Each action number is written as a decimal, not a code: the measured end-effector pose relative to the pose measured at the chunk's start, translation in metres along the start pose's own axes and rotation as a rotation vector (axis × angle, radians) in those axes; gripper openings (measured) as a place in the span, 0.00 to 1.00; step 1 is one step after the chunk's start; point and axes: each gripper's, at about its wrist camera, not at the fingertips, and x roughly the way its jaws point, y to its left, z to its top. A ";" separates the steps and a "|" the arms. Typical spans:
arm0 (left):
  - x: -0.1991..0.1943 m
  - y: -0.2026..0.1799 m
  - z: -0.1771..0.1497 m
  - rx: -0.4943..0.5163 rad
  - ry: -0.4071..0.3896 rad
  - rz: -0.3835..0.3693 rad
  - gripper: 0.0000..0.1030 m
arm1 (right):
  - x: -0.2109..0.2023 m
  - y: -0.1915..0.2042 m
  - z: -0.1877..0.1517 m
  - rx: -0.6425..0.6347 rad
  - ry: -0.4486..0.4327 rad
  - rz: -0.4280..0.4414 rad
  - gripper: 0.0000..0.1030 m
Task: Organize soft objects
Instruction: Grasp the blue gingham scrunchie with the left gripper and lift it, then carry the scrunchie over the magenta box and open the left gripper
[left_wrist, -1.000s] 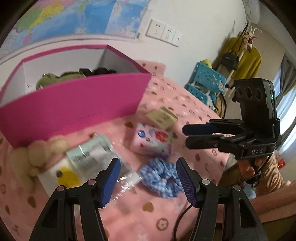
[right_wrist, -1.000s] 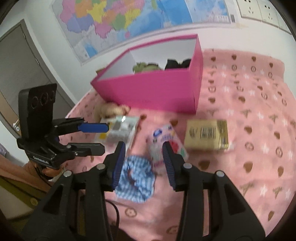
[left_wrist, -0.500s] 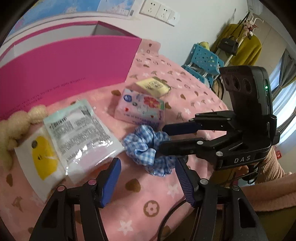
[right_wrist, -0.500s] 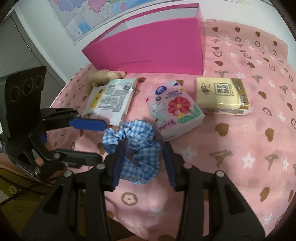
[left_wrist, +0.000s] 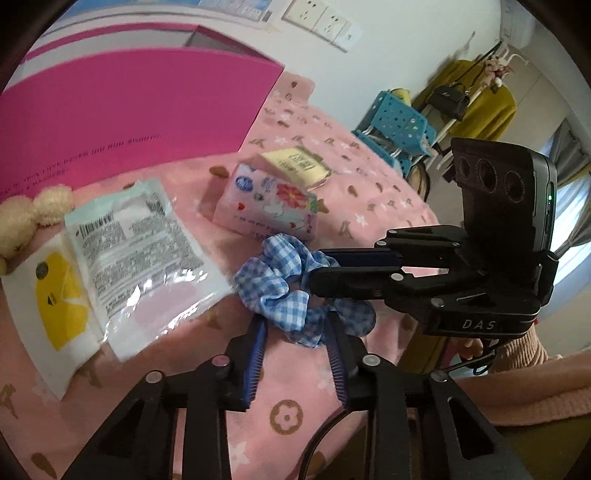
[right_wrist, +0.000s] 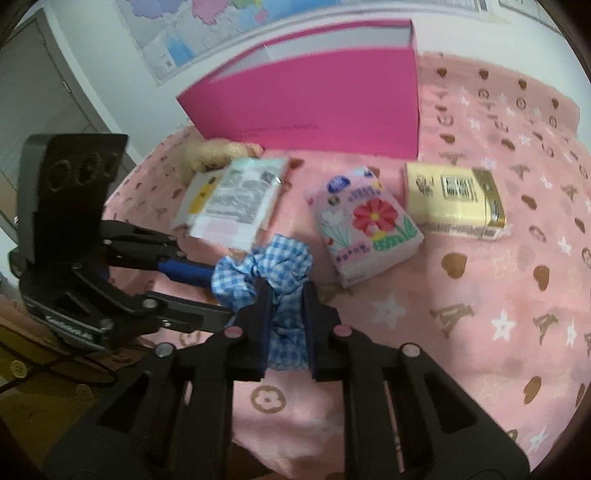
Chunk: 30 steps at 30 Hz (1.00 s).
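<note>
A blue-and-white checked scrunchie (left_wrist: 284, 280) lies on the pink blanket near its front edge; it also shows in the right wrist view (right_wrist: 273, 266). My left gripper (left_wrist: 295, 332) has its fingers on either side of the scrunchie's near part. My right gripper (right_wrist: 286, 299) comes in from the other side and is closing around the scrunchie too; it shows in the left wrist view (left_wrist: 325, 267). A floral tissue pack (right_wrist: 364, 225), a yellow tissue pack (right_wrist: 454, 203), plastic-wrapped packets (left_wrist: 122, 251) and a beige plush toy (left_wrist: 26, 218) lie around it.
A large pink box (right_wrist: 317, 92) stands at the back of the blanket by the wall. A blue plastic rack (left_wrist: 399, 125) and a coat stand (left_wrist: 476, 92) are beyond the bed. The blanket's edge (right_wrist: 280, 443) drops off just in front of the scrunchie.
Both grippers moved down and in onto the scrunchie and narrowed their jaws around it. The pink box now sits farther back in both views.
</note>
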 end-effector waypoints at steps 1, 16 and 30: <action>-0.002 -0.001 0.000 0.003 -0.009 -0.002 0.28 | -0.004 0.002 0.001 -0.003 -0.014 0.007 0.16; -0.044 -0.014 0.035 0.083 -0.154 0.039 0.28 | -0.043 0.022 0.036 -0.062 -0.158 0.010 0.16; -0.068 0.008 0.123 0.075 -0.275 0.097 0.28 | -0.062 0.006 0.126 -0.116 -0.300 -0.016 0.16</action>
